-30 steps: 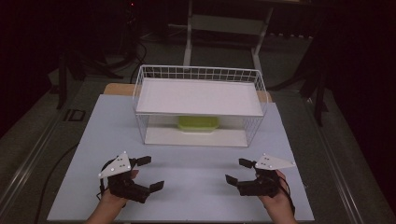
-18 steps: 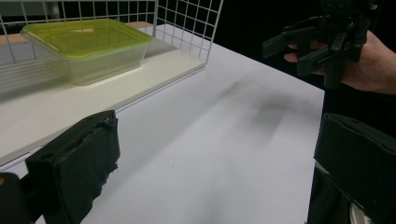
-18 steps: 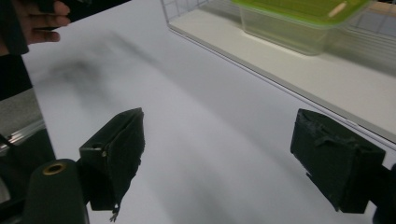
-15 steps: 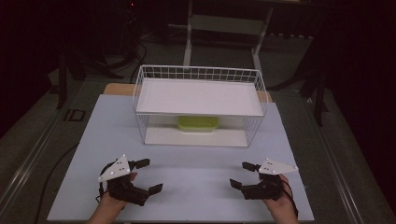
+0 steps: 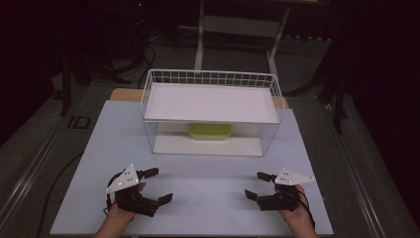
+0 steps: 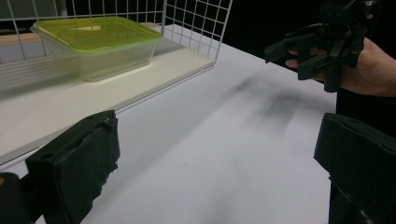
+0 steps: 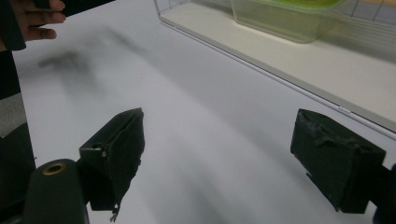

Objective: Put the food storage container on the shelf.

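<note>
A white wire rack (image 5: 210, 101) with a flat upper shelf stands at the back middle of the white table top (image 5: 208, 208). A clear container with a yellow-green lid (image 5: 210, 131) sits on the rack's lower level, under the shelf. My left gripper (image 5: 158, 185) is open near the front left, pointing right with nothing between its jaws. My right gripper (image 5: 255, 185) is open near the front right, pointing left and also holding nothing. The left gripper view shows the container (image 6: 95, 44) behind the wire side and the right gripper (image 6: 292, 58) across the table. The container (image 7: 285, 18) appears at the top of the right gripper view.
A strip of wooden board (image 5: 121, 94) shows behind the rack's corners. Dark floor surrounds the table, with metal stand legs (image 5: 200, 34) behind it and a cable (image 5: 59, 173) at the left. A broad bare stretch of table lies between the grippers and the rack.
Both hands have drawn back slightly toward the table's near edge. Both grippers stay open and hold nothing.
</note>
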### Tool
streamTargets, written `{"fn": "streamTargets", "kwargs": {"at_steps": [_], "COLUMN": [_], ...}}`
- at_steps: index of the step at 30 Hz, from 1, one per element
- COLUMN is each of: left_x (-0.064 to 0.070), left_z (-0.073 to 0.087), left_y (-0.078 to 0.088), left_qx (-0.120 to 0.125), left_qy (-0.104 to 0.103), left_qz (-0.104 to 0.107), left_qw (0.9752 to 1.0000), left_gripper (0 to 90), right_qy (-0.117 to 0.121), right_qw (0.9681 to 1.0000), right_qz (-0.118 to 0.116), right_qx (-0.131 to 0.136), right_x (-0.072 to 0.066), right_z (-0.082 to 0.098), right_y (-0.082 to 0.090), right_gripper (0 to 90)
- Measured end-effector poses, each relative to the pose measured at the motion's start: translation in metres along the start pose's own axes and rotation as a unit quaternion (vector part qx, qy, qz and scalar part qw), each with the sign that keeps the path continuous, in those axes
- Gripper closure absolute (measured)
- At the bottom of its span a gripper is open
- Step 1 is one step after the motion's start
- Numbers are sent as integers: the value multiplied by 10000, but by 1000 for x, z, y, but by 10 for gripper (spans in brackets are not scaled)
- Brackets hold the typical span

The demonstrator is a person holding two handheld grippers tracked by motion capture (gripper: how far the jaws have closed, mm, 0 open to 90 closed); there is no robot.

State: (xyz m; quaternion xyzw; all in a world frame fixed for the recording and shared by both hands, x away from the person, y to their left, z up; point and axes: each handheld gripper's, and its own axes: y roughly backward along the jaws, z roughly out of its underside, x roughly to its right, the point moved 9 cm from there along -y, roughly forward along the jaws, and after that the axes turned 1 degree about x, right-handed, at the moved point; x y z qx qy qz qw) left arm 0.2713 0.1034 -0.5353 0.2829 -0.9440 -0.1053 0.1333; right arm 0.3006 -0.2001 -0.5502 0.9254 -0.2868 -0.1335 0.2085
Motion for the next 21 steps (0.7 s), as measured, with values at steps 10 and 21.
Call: {"fn": "streamTargets", "kwargs": {"at_steps": [10, 21], "left_x": [1, -8], "left_z": [-1, 0], "left_y": [0, 3], "left_qx": [60, 135], "left_qy": [-51, 153], "left_qz": [-39, -107], "left_qw": [10000, 9997], "left_gripper": [9, 9], "right_qy": [14, -104], "right_qw": [10000, 9999], "right_qz": [-32, 12], "right_qx": [-60, -15], "right_x": [-1, 4], "right_z": [4, 4], "right_y": [-7, -6], "right_gripper": [175, 175]}}
